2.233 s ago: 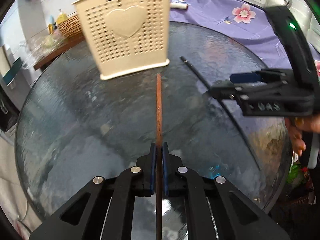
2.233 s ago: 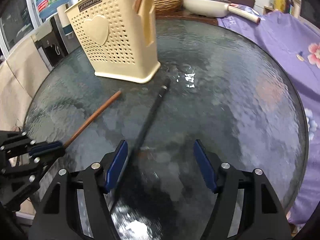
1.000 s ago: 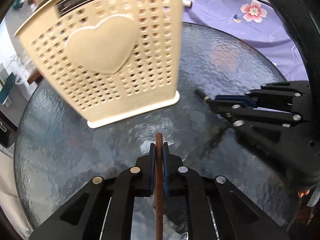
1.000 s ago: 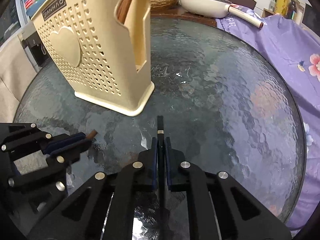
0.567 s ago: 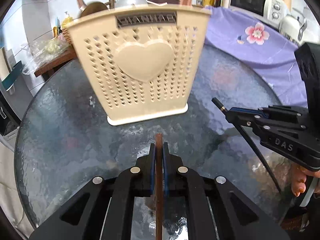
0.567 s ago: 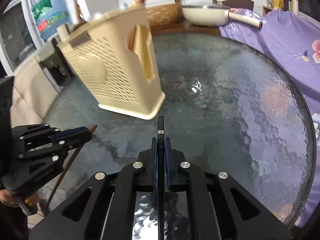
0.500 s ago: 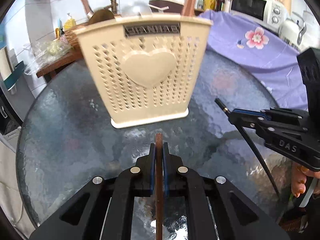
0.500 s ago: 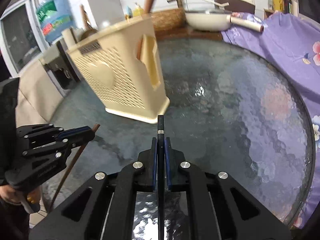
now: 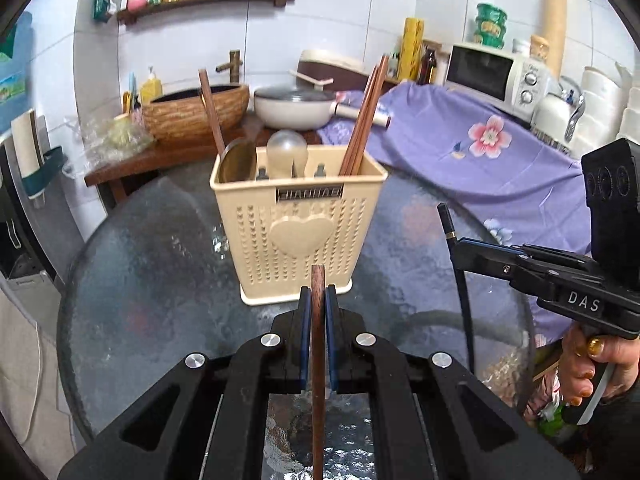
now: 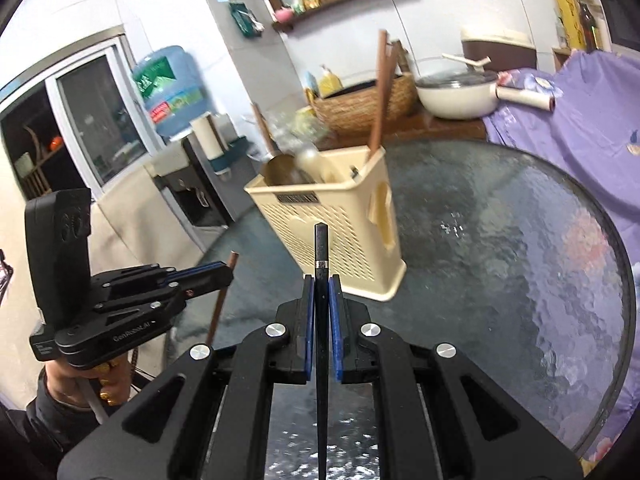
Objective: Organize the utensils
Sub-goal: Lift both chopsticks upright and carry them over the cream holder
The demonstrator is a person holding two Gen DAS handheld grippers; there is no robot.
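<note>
A cream perforated utensil holder (image 9: pixel 298 224) with a heart on its front stands on the round glass table (image 9: pixel 160 264); it also shows in the right wrist view (image 10: pixel 340 232). It holds brown chopsticks (image 9: pixel 364 116), a wooden spoon (image 9: pixel 236 160) and a pale spoon. My left gripper (image 9: pixel 315 304) is shut on a brown chopstick (image 9: pixel 318 360), held upright above the table in front of the holder. My right gripper (image 10: pixel 320 296) is shut on a black chopstick (image 10: pixel 321 320), also lifted, to the right of the holder. The black chopstick (image 9: pixel 460 280) shows in the left wrist view too.
A purple flowered cloth (image 9: pixel 480 152) covers the counter at the right, with a microwave (image 9: pixel 492 76). Behind the table stand a woven basket (image 9: pixel 196 112) and a white pan (image 9: pixel 296 108). A water dispenser (image 10: pixel 172 92) stands at the left.
Both grippers have risen and tilted up with their chopsticks, so the holder's open top and the back wall now show. The holder looks smaller and farther.
</note>
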